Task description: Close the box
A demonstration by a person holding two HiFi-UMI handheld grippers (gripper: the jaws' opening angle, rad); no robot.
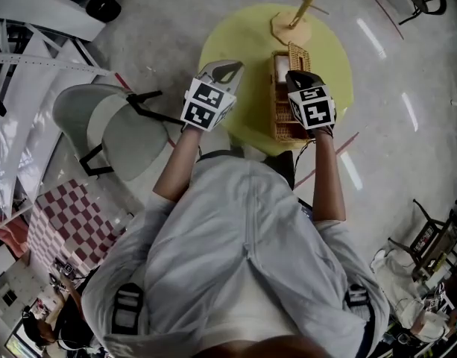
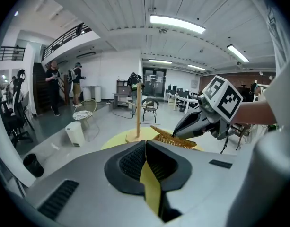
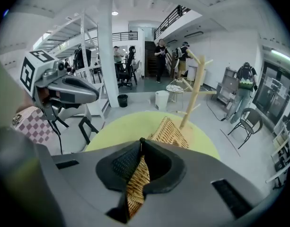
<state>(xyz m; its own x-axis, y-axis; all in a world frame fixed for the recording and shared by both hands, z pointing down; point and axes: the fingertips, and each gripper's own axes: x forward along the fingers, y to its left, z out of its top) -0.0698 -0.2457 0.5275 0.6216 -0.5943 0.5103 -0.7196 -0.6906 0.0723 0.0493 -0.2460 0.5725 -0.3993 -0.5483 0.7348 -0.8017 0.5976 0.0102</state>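
1. Right gripper (image 3: 141,142): the fingers (image 3: 160,167) are drawn narrow, with wicker filling the slit between them. I read this as a pinch on the lid (image 3: 172,130), taken at its edge.
2. Left gripper (image 2: 145,142): the fingers are pressed together with nothing in them, and only yellow desk shows through the slit. It hangs over the desk's left side, well apart from the box.
3. The lid is raised and tilts away from the right gripper. The head view does not show its hinge line clearly.
4. The box (image 1: 285,121) sits on the round yellow desk (image 1: 235,51), right of centre. It is just in front of a wooden stand (image 1: 303,10).
5. Handling, my judgement:
   - Woven wicker is light and fairly stiff, with some spring.
   - The rough weave should not slip in the pads.
   - Thin strands could crack under a hard squeeze.
6. Hold, my judgement:
   - Take the lid at the middle of its free edge, lightly, so it swings down square.
   - The box is light enough to skid or tip, so the idle left gripper could brace a side wall.
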